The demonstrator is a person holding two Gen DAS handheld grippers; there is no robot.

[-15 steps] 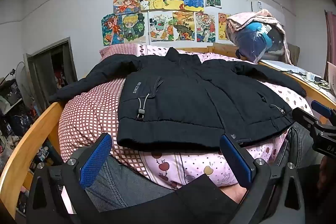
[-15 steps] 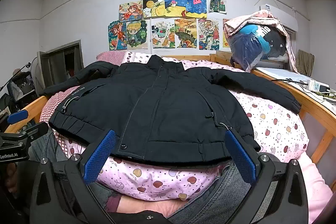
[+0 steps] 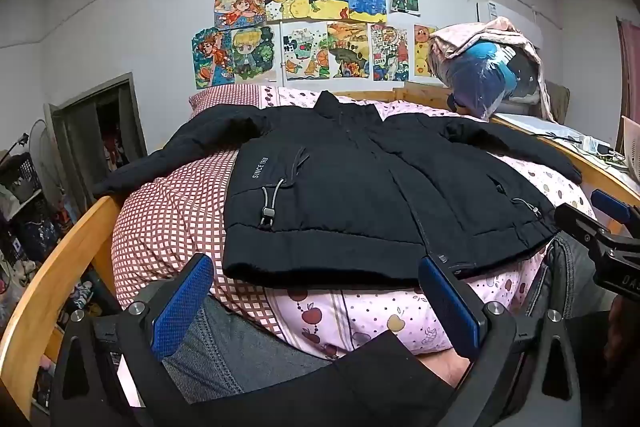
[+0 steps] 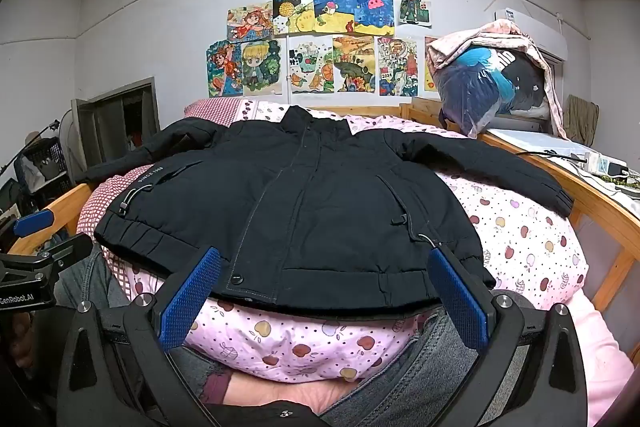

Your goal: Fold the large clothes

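Blue-padded and black-framed, your left gripper (image 3: 316,301) stands spread wide with nothing between its fingers, hovering just short of the hem; your right gripper (image 4: 326,297) is likewise released and empty, its blue pads (image 4: 190,299) framing the hem from the near side without touching it; at the right edge of the left view you can see the right gripper's black body, and your grey denim legs (image 3: 224,347) sit just under both tools. Beyond the pads lies the black padded zip-front jacket (image 4: 320,211), spread flat and front-up on the pink apple-print quilt (image 4: 520,239), sleeves stretched out to either side, collar pointing away from you; a drawcord toggle (image 3: 268,213) rests near the hem beside white "SINCE" lettering. Under its left sleeve the bedding turns to red-and-white check fabric (image 3: 172,223); the light wooden bed rail (image 3: 44,279) curves round both sides. Farther off, a clear plastic bag of blue and black clothes (image 4: 492,87) sits at the head end on the right; colourful cartoon drawings (image 4: 320,39) are stuck across the white wall behind.
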